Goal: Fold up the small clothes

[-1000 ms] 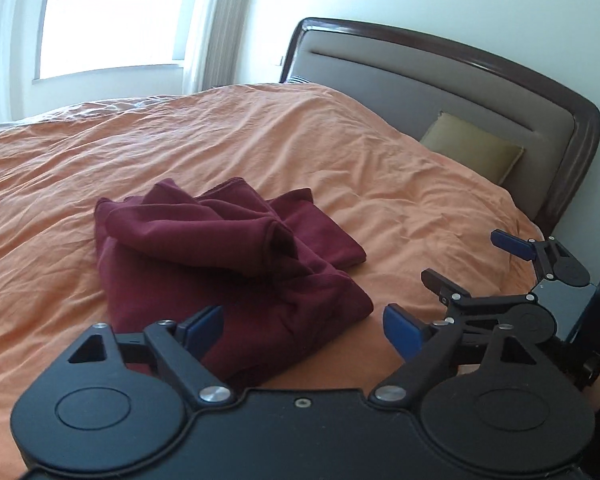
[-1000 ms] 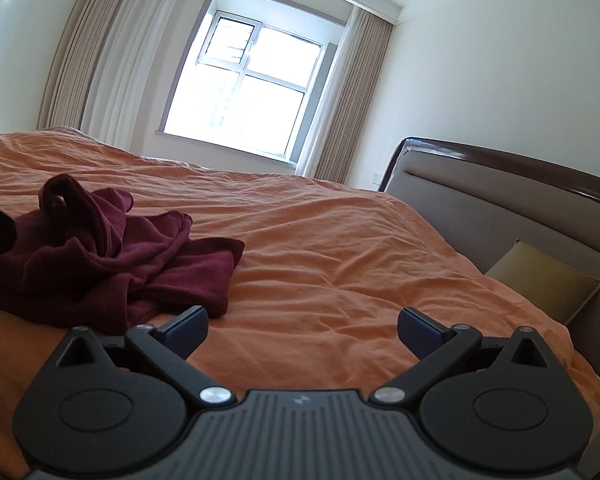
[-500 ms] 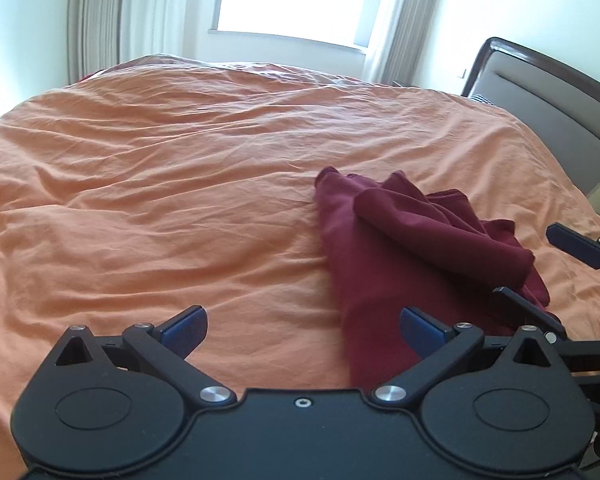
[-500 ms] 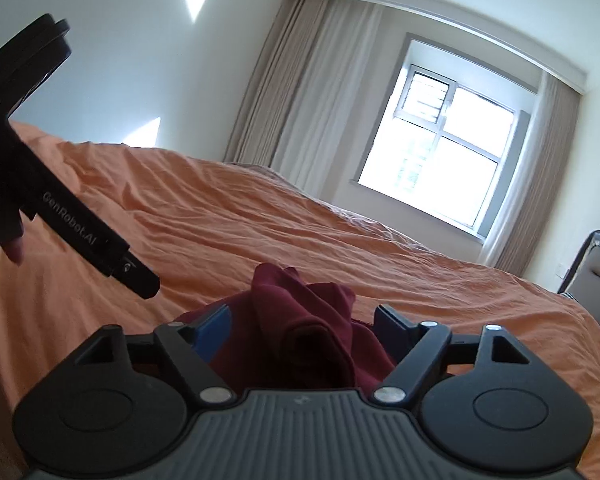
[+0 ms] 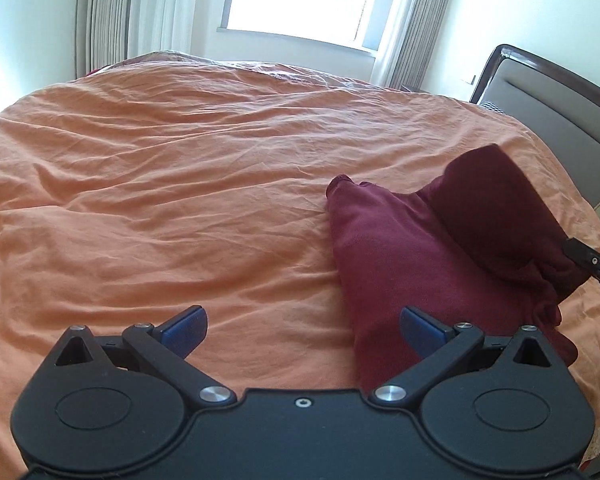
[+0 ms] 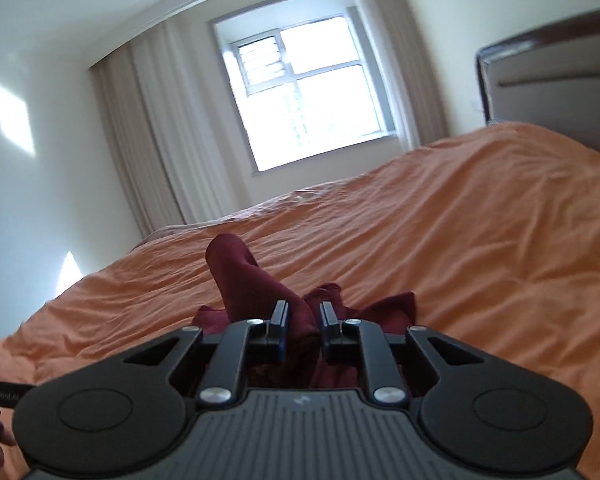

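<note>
A dark maroon garment (image 5: 420, 264) lies crumpled on the right side of the orange bed (image 5: 180, 200). My left gripper (image 5: 300, 316) hovers open low over the bed, and only its right finger (image 5: 420, 328) overlaps the garment's near edge. In the right wrist view my right gripper (image 6: 303, 312) has its jaws closing on a raised fold of the garment (image 6: 244, 276), with cloth pinched between the pads. That fold stands up from the heap. A black part of the right gripper (image 5: 588, 258) reaches into the cloth from the right edge.
The wrinkled orange cover stretches bare to the left and far side. A padded headboard (image 5: 560, 96) with a dark wooden rim stands at the right. A bright window (image 6: 312, 96) with curtains is beyond the bed. Part of the left gripper (image 6: 0, 392) shows at the lower left.
My right gripper's jaws have gone from wide apart around the garment's fold to nearly together on it, and its view has rolled. The fold now stands higher. The left gripper barely moved.
</note>
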